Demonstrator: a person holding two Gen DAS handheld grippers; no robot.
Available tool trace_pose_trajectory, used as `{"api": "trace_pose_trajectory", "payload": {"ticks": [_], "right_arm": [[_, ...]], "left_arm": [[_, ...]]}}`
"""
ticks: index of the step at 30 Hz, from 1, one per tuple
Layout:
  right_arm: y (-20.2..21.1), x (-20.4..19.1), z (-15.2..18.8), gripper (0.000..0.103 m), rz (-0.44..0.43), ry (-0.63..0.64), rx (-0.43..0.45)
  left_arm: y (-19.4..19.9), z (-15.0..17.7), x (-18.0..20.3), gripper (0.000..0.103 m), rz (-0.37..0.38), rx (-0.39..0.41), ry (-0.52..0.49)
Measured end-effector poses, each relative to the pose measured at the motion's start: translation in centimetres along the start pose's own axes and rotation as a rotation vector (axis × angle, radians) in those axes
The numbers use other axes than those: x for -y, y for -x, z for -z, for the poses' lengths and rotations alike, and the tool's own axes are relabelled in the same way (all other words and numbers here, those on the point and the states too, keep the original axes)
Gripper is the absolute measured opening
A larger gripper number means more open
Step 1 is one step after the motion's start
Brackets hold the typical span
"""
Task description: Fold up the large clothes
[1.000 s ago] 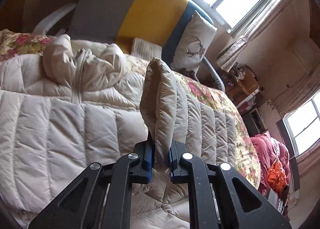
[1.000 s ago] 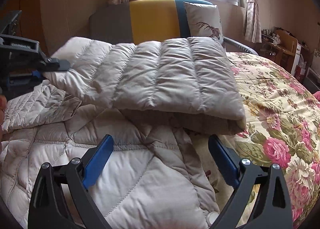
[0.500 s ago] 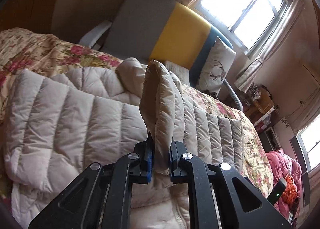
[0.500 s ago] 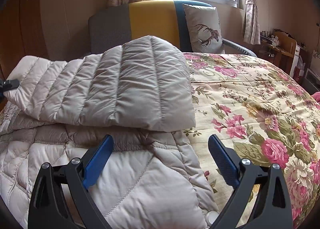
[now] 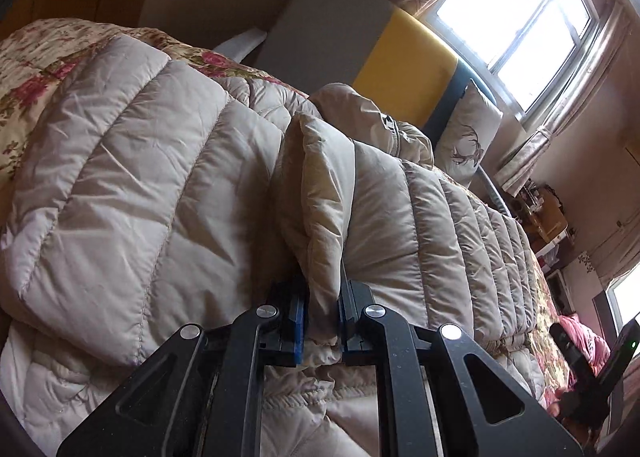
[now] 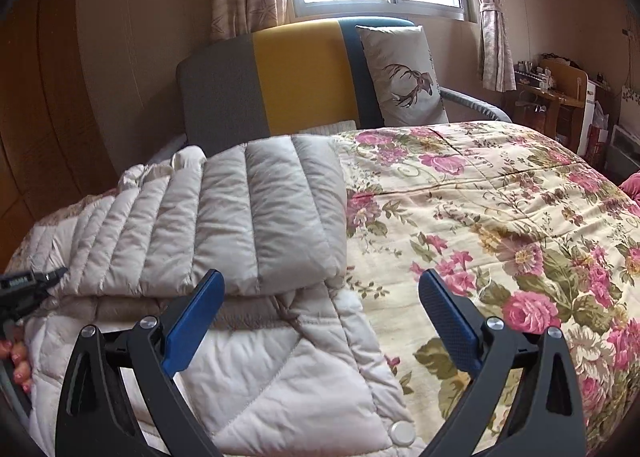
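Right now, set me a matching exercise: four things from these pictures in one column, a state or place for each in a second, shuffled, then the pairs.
Things:
1. left claw
2. right claw
3. deer cushion
4. puffer jacket

States or places:
A. leaning against the striped backrest
B. open, nothing between its fingers
C. lying folded over on the floral bedspread
D. shut on a fold of quilted fabric

Pairs: 1-D, 2-B, 3-A, 4-C
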State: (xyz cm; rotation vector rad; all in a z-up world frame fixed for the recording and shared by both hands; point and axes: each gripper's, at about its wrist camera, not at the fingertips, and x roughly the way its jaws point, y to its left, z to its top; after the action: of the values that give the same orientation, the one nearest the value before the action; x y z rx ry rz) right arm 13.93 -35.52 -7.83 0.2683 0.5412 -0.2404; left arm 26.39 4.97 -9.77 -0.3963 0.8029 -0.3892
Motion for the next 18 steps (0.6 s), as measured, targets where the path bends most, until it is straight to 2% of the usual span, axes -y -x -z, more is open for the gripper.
{"api": "trace_pose_trajectory", "payload": {"ticks": [2,6,10,12,15,18], "right_arm": [[-1.3,-0.2,-2.4,0.101,0.021,-0.008,-0.005],[-6.8,-1.6,-5.5,0.101,0.107,0.059,-0.089],[-12.0,-1.1,-5.6,0.101,0.219,0.075,-0.205],[-13.8,0.4,-4.7,0.101,0.269,0.024,-0.269],[-15.4,2.6,-3.4,0.101,0.242,-0.074,-0.328],[-15.1,2.8,-3.3,0.101,0.227,-0.076,-0.331]], "left_arm": [[-0.1,0.2,-0.1,0.011,0.005,0.005,0.001],[0.0,0.5,0.1,0.011,-0.003,0.008,-0.013],[0.1,0.6,0.6,0.011,-0.013,0.01,-0.029],[-0.2,0.7,1.1,0.011,-0.012,0.0,-0.049],[-0.9,0.8,1.9,0.014,-0.012,-0.02,-0.092],[-1.4,0.7,2.1,0.014,-0.019,-0.031,-0.1]]}}
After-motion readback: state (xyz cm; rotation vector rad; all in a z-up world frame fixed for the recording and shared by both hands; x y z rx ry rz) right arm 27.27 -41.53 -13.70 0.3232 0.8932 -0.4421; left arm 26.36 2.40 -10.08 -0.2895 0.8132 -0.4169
